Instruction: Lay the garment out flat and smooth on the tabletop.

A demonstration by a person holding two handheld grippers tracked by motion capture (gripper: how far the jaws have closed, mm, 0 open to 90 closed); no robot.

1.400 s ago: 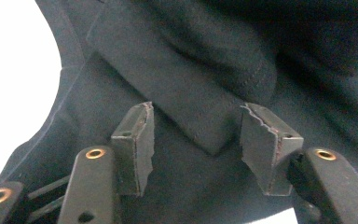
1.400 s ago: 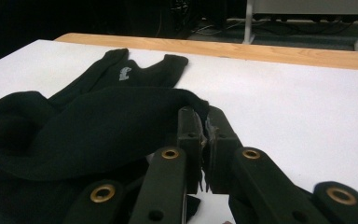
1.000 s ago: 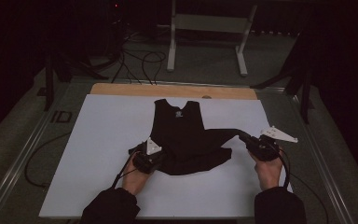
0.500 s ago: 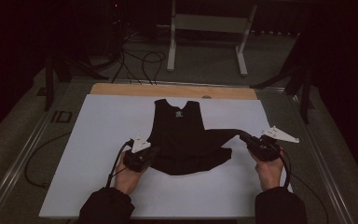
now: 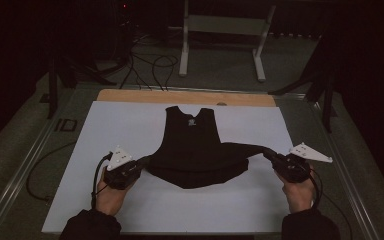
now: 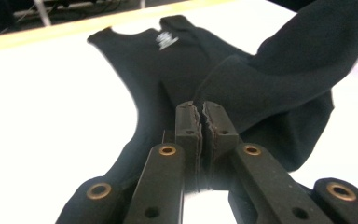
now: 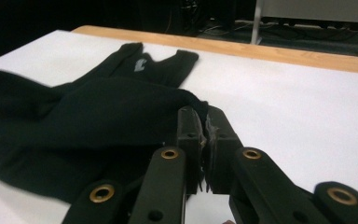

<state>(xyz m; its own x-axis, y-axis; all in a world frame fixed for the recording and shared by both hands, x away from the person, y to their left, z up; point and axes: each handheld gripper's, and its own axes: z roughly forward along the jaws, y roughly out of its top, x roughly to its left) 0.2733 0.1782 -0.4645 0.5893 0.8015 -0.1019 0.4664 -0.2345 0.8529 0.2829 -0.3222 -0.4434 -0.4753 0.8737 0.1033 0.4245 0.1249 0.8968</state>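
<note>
On white table (image 5: 130, 220): black top (image 5: 192, 145) half-folded, left claw (image 5: 142, 162) and right claw (image 5: 269, 154) pinching its hem.

A dim lab: white-topped table (image 5: 130, 125), floor cables (image 5: 150, 65), metal stand frame (image 5: 220, 30).

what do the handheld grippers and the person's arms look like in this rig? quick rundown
Both the left claw and the right claw are black, each topped by a pale three-cornered plate. Their own views show flat black jaw links with brass-coloured rivets and worn, chipped pads. A black cable loops from each. The person wears dark long sleeves, hands bare.
</note>
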